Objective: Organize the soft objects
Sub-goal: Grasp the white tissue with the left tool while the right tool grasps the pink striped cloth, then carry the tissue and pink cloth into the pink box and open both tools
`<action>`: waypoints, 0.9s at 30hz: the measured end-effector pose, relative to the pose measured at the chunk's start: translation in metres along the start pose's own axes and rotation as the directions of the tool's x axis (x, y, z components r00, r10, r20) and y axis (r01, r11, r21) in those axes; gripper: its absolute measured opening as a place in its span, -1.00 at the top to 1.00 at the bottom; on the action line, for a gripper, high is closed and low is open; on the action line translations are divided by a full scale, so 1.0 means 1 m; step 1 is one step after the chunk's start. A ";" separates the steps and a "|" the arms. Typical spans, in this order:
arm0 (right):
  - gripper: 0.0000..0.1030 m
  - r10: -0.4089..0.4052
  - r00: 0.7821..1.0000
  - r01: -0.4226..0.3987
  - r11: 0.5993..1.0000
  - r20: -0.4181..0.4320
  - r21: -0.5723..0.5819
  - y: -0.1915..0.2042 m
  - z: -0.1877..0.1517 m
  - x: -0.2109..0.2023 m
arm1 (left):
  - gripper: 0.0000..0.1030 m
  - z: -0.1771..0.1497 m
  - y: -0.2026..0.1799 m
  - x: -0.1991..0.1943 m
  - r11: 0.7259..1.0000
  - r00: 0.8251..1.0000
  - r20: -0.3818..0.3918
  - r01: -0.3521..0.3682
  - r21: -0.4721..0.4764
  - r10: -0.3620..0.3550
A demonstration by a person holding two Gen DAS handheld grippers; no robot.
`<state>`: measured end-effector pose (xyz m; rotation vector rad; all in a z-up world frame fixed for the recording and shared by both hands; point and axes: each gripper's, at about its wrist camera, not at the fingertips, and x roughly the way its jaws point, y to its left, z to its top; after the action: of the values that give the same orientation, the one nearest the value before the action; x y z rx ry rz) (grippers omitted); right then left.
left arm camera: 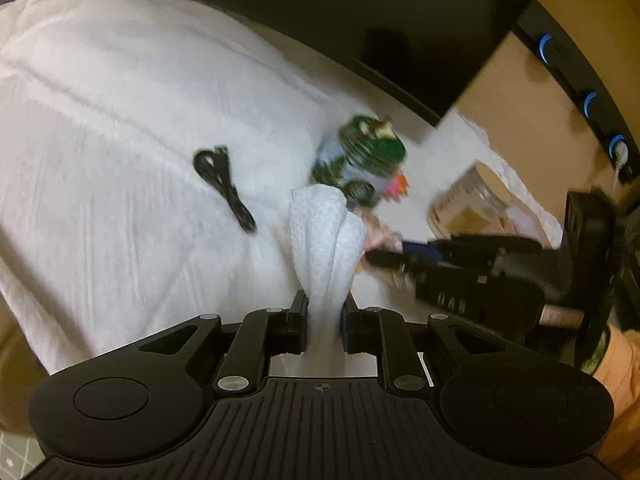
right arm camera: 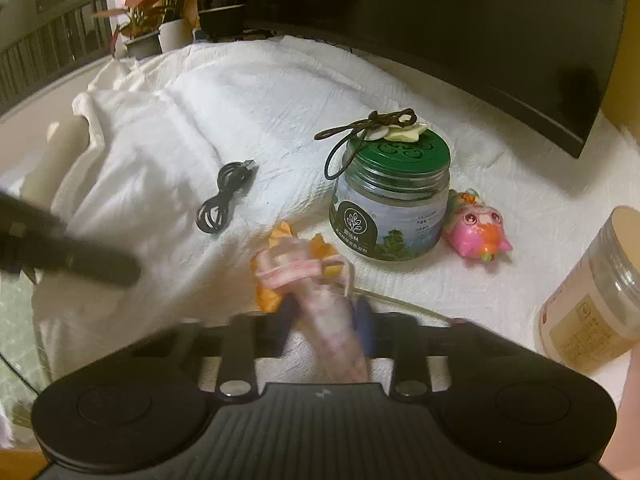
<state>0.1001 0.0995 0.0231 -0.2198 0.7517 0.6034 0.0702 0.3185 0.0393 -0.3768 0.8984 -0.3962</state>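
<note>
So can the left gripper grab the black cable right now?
Probably not yet. The left gripper is shut on a white cloth, so its jaws are full. The black cable lies uncovered on the white blanket with nothing on top of it, so it could once the cloth is put down.

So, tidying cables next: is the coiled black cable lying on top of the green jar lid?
No, the coiled black cable lies on the white quilt, left of the green-lidded jar.

Home room, white bedding (right arm camera: 248, 92), potted plants (right arm camera: 148, 12), dark screen (right arm camera: 460, 24)
</note>
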 end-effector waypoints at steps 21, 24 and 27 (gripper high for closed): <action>0.84 -0.246 0.969 0.234 0.942 0.020 0.239 -0.072 -0.095 -0.168 | 0.65 -0.047 -0.158 0.096 0.922 0.907 -0.348 0.323 0.215 -0.236; 0.84 -0.310 0.951 0.293 0.909 0.011 0.295 -0.094 -0.116 -0.200 | 0.65 -0.049 -0.195 0.109 0.892 0.884 -0.385 0.376 0.249 -0.265; 0.84 -0.373 0.928 0.349 0.877 0.009 0.330 -0.109 -0.133 -0.231 | 0.65 -0.046 -0.232 0.118 0.858 0.860 -0.414 0.431 0.278 -0.298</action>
<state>-0.0446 -0.1419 0.0862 -0.0305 0.7050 0.1244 0.0588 0.0548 0.0434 -0.1309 1.0826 -1.0031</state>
